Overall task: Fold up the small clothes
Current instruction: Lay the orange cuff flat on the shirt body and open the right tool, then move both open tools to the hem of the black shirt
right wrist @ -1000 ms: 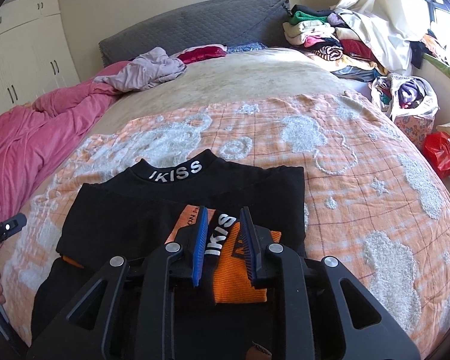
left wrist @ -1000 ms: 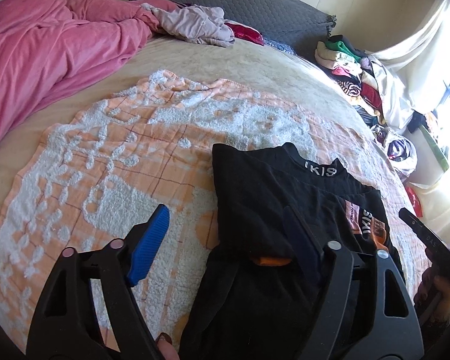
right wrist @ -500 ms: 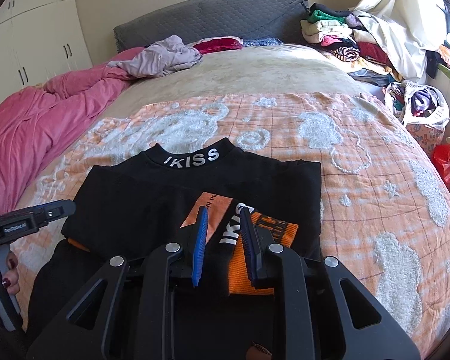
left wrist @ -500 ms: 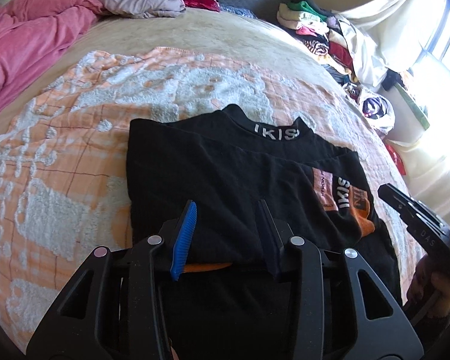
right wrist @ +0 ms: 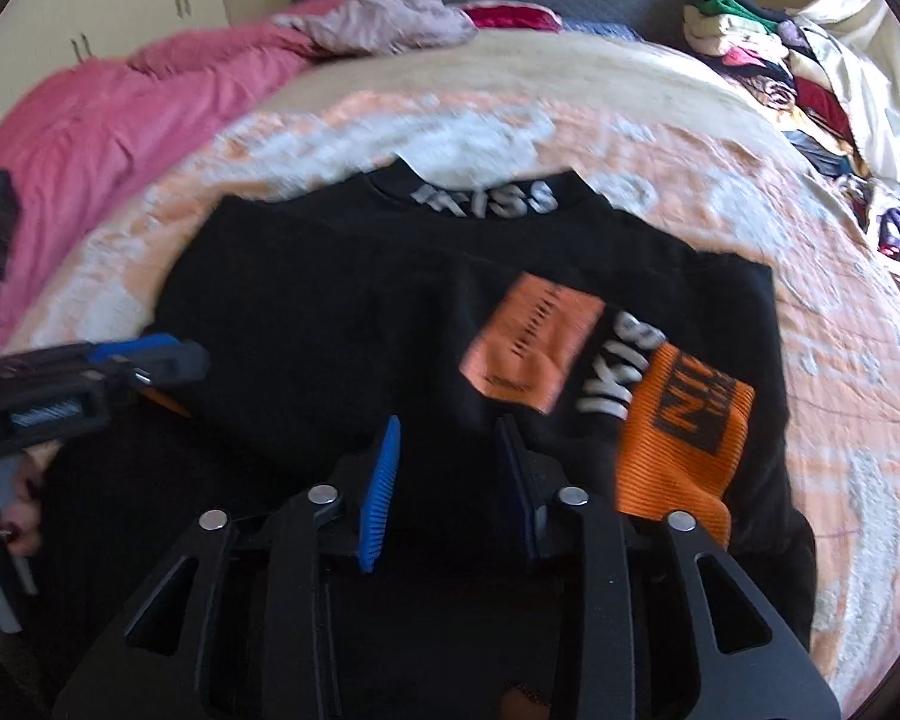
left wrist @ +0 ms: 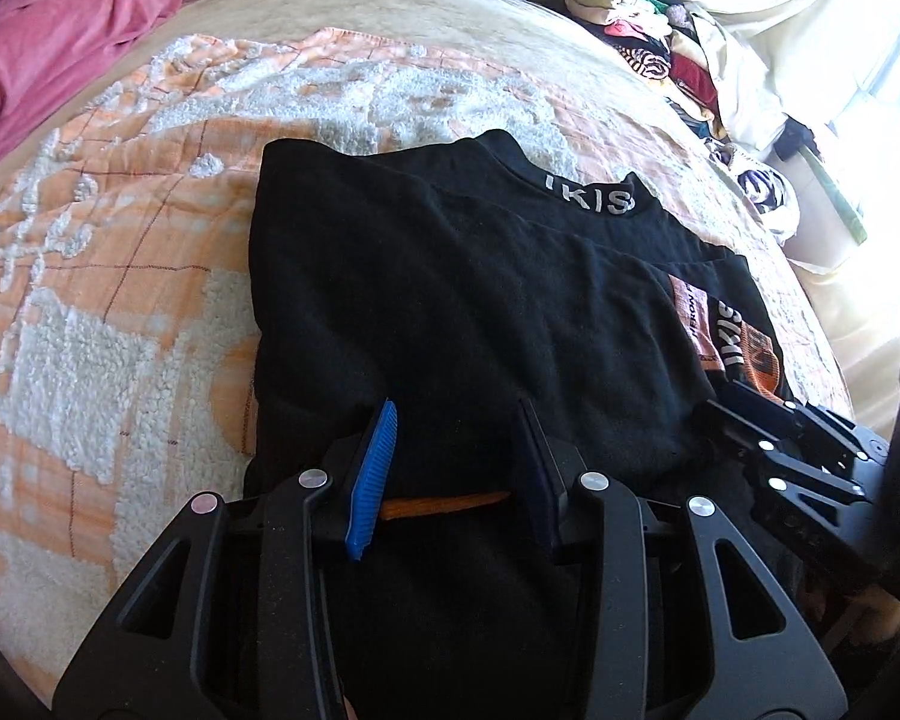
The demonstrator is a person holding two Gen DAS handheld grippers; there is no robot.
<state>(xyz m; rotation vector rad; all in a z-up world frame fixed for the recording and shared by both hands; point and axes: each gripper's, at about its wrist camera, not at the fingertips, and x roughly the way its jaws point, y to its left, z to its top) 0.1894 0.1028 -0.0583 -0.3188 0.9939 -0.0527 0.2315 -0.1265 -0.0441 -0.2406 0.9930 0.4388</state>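
The black top (left wrist: pixel 468 312) is lying flat at the centre of the orange-and-white blanket (left wrist: pixel 120 276), collar at twelve o'clock, both sleeves folded across it, orange cuff (right wrist: pixel 678 450) at four o'clock in the right view. The left gripper (left wrist: pixel 459 462) is standing partly apart over the folded sleeve edge, pinching nothing visibly, while the right gripper (right wrist: pixel 447 474) is opening with only black cloth beneath; I judge each should be catching the lower hem at matching corners and carrying it evenly toward the collar. No container is showing contents clearly.
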